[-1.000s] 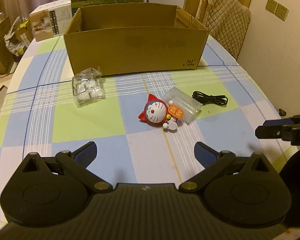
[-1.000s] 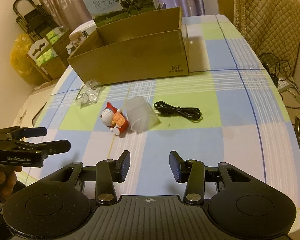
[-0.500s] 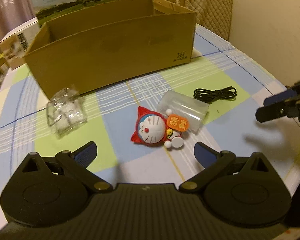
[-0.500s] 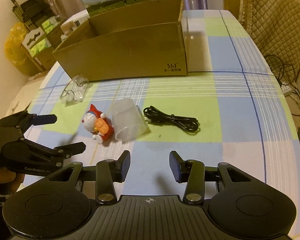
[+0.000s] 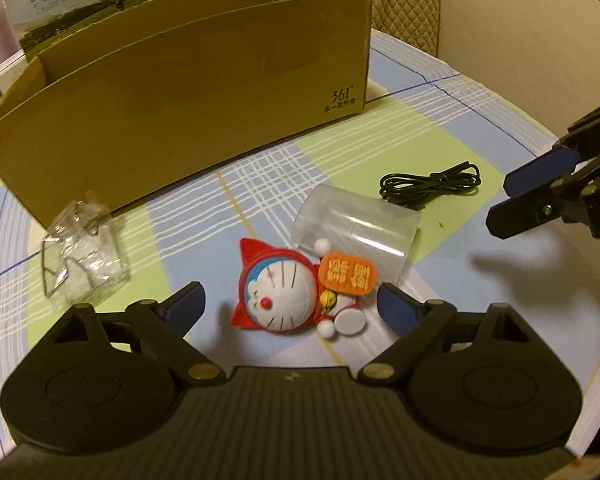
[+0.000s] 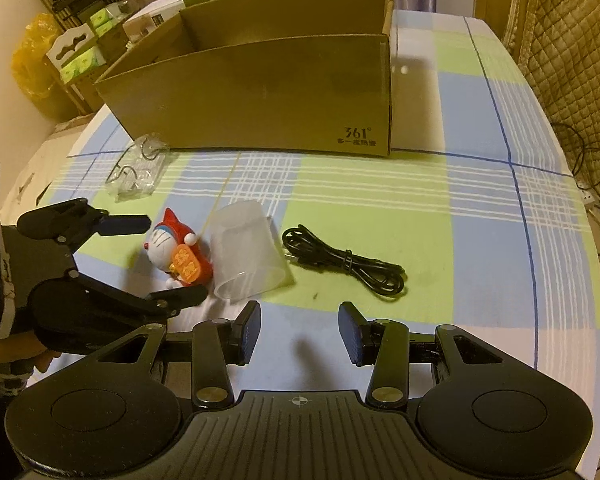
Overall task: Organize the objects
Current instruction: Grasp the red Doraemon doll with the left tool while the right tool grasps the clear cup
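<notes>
Red and blue, the little cat figurine (image 5: pixel 288 292) lies on its side on the checked cloth of the desk (image 5: pixel 440 120), an orange sign at its chest. Its far side touches a clear plastic cup (image 5: pixel 356 224) that is tipped over, mouth toward the near edge. The left tool (image 5: pixel 290 304) is lowered around the figurine, one finger on each side; its jaws are closing, but the pads do not yet press on the toy. From the other camera the same tool (image 6: pixel 156 258) shows one blue finger just beyond the figurine's head and the other in front of its feet.

The right tool (image 6: pixel 298 334) hangs over bare cloth just in front of the cup, jaws partly spread with nothing between them. Off to its right a coiled black cable (image 6: pixel 344 260) lies on a green square, near the cup but apart from it.

On the left, close to the foot of the open cardboard box (image 5: pixel 188 92), sits a crumpled clear packet (image 5: pixel 84 256) holding small white pieces. The box stands at the back of the desk, its long wall facing both tools. A quilted chair back (image 6: pixel 568 24) rises past the desk's far right edge.
</notes>
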Motion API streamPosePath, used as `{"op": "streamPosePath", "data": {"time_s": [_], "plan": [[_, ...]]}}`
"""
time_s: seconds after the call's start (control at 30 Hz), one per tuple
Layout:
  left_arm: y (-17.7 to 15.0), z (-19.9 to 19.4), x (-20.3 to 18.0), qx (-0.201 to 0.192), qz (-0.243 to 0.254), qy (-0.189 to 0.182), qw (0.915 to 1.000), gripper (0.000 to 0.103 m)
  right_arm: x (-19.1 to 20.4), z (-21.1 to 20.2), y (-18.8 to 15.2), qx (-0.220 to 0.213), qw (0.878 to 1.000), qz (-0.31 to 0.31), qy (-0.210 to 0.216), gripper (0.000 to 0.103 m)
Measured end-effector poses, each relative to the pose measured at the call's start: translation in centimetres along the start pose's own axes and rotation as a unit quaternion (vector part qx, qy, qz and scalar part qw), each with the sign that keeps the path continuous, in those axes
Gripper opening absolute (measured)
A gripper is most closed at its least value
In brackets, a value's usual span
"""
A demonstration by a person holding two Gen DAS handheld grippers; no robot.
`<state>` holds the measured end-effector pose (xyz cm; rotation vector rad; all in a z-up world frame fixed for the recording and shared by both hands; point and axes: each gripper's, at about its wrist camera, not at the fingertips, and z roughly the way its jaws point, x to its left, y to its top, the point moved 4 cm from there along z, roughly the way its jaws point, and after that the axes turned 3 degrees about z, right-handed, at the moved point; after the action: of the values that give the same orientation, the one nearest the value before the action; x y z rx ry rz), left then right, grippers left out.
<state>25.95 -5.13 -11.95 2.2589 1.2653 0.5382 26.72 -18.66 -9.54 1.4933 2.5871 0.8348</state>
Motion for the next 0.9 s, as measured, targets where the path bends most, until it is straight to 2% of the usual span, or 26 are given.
{"op": "streamPosePath", "data": {"time_s": [0.1, 0.17, 0.4, 0.57, 0.77, 0.9], "plan": [[0.2, 0.6, 0.0, 0.0, 0.002, -0.003, 1.0, 0.081, 0.0, 0.4, 0.1, 0.005, 1.0, -0.005, 0.001, 0.041], [0.2, 0.8, 0.0, 0.004, 0.003, -0.011, 0.9999, 0.066, 0.3, 0.7, 0.3, 0.008, 1.0, -0.012, 0.004, 0.041], [-1.0, -0.6, 1.1, 0.022, 0.008, -0.001, 0.9997, 0.066, 2.4, 2.2, 1.2, 0.021, 0.997, -0.068, 0.028, 0.041], [-2.1, -2.1, 3.0, 0.029, -0.007, 0.01, 0.9995, 0.065, 3.9, 4.0, 1.8, 0.033, 0.993, -0.11, 0.032, 0.041], [-2.3, -2.4, 4.2, 0.028, -0.02, 0.009, 0.9994, 0.065, 4.7, 6.1, 2.5, 0.051, 0.988, -0.143, 0.016, 0.053], [-2.5, -2.3, 4.4, 0.027, -0.027, 0.004, 0.9992, 0.065, 5.4, 7.3, 2.9, 0.055, 0.986, -0.154, 0.011, 0.055]]}}
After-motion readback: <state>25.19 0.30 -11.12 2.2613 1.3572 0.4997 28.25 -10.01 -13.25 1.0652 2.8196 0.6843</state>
